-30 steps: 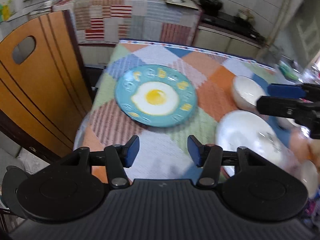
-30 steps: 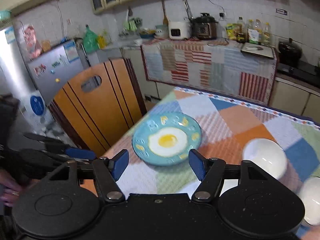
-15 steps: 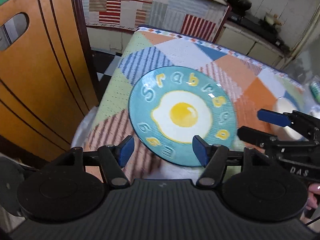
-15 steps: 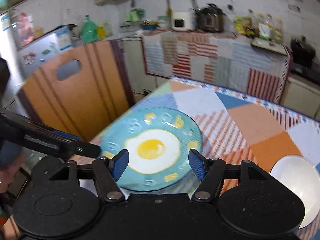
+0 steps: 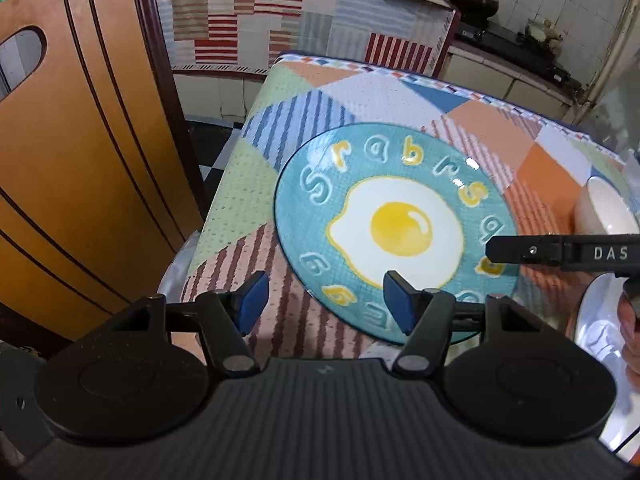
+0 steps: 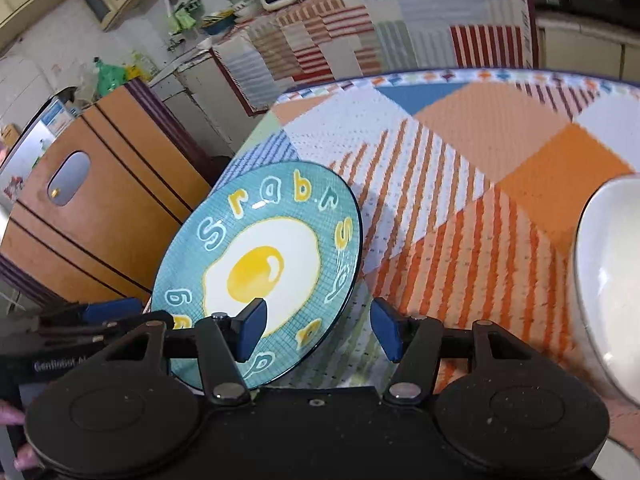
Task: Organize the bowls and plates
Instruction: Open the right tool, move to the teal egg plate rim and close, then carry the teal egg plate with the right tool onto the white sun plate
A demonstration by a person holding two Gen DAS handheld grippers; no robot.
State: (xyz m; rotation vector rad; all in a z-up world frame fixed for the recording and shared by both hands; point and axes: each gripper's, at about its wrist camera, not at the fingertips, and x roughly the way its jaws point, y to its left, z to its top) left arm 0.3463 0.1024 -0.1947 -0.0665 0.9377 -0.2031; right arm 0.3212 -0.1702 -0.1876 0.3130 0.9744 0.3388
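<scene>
A teal plate (image 5: 394, 228) with a fried-egg picture and raised letters lies flat on the patchwork tablecloth (image 5: 400, 100); it also shows in the right wrist view (image 6: 264, 268). My left gripper (image 5: 326, 306) is open and empty, low over the plate's near-left rim, one pad over the plate and one over the cloth. My right gripper (image 6: 318, 330) is open and empty, straddling the plate's right rim; its finger shows in the left wrist view (image 5: 560, 250). A white bowl (image 6: 608, 280) sits to the right. A white plate (image 5: 600, 328) lies at the near right.
A wooden chair back (image 5: 80, 152) stands close on the left of the table. The table's left edge (image 5: 224, 176) runs just beyond the teal plate. A cloth-covered counter (image 5: 304, 12) with appliances stands behind, and a stove (image 5: 512, 40) at the far right.
Both grippers have come closer and lower to the teal plate. The right gripper has swung in to the plate's right rim, the left to its near-left rim. Both stay open.
</scene>
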